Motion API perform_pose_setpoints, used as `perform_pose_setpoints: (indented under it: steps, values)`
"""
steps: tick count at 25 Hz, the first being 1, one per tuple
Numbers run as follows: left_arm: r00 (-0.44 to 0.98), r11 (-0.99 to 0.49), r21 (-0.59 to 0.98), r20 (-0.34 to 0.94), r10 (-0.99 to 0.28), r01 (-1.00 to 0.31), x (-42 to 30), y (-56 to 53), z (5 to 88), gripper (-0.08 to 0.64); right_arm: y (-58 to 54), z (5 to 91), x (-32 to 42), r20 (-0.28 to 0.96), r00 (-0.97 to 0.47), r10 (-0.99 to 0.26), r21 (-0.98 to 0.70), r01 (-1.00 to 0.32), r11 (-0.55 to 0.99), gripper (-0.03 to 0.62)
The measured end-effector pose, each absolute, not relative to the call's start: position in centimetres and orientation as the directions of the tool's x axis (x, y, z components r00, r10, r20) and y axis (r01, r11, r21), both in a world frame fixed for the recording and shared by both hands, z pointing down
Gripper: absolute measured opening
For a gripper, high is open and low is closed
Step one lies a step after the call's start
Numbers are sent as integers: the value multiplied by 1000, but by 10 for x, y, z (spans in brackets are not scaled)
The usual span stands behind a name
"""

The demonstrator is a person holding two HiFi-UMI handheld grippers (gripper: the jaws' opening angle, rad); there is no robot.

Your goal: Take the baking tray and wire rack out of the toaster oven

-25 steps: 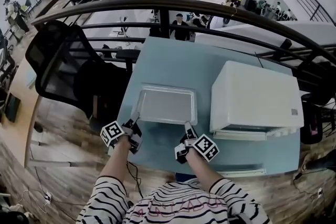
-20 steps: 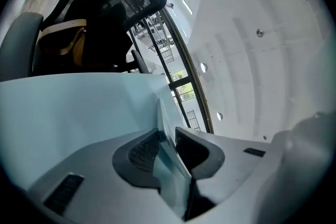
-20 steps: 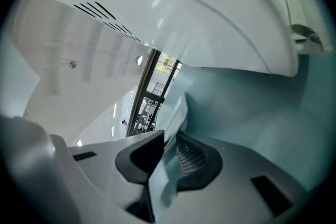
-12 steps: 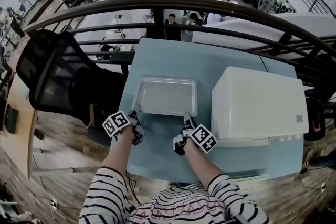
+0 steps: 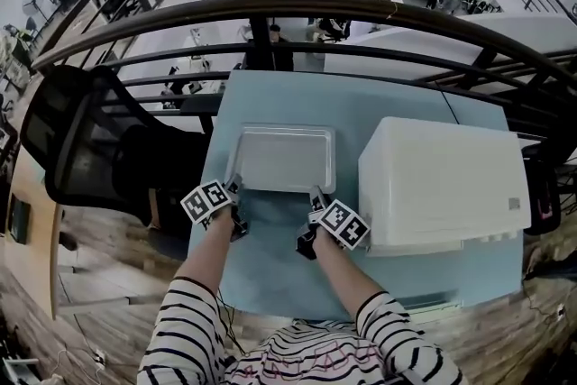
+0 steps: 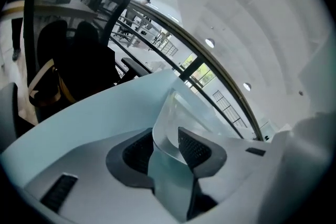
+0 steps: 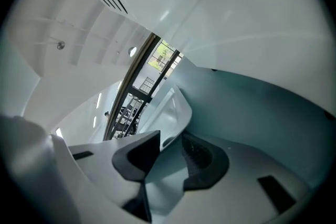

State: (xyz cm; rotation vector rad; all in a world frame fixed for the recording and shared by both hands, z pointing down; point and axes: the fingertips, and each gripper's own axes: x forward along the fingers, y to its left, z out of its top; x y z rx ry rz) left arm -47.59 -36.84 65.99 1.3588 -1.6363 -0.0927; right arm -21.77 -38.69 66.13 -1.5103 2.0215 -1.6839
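While the baking tray (image 5: 284,160) lies flat on the light-blue counter (image 5: 270,270), the white toaster oven (image 5: 442,180) stands just beside it, on the person's right. Tray is outside the toaster oven, long side toward the person, one short end facing the oven's side wall with a narrow strip of counter between them. Tray bed shows only bare grey metal, with a raised rim all round. Toaster oven is seen from above only: plain white top, inside hidden, so its contents cannot be told.

Left gripper (image 5: 233,189) is at the tray's near corner, the one farther from the toaster oven. Its own view shows the rounded corner rim standing between the two dark pads. Its jaws have just been opening and are parted, not clamping the rim.

Right gripper (image 5: 315,197) is at the tray's near corner closest to the toaster oven. The corner rim sits between its pads too, with a gap showing. Its jaws have also just been opening and are loose around the rim.

Striped sleeves (image 5: 185,329) reach in over the counter's near edge. Black mesh office chair (image 5: 81,135) stands off the counter, beyond the tray and well apart from the toaster oven. Dark railing (image 5: 270,9) curves behind the toaster oven.
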Motion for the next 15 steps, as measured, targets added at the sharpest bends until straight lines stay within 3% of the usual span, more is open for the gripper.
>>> perform_pose_setpoints:
  steps: [2,7,15]
  values:
    - [56,375,494,659,-750,-784,-479,-370,665,158,-385,669,-218,524,-497,-691,-765,-632,-126,176]
    - [19,337,401,666,-745,-852,-484,-379,661,195,-381,668,-213,572,-486,-661,-722,-681,-124,234]
    - [-6,250,302,628,-778,-920,-484,-376,639,241,-367,656,-212,577,-503,-644,-676,-736,-32,252]
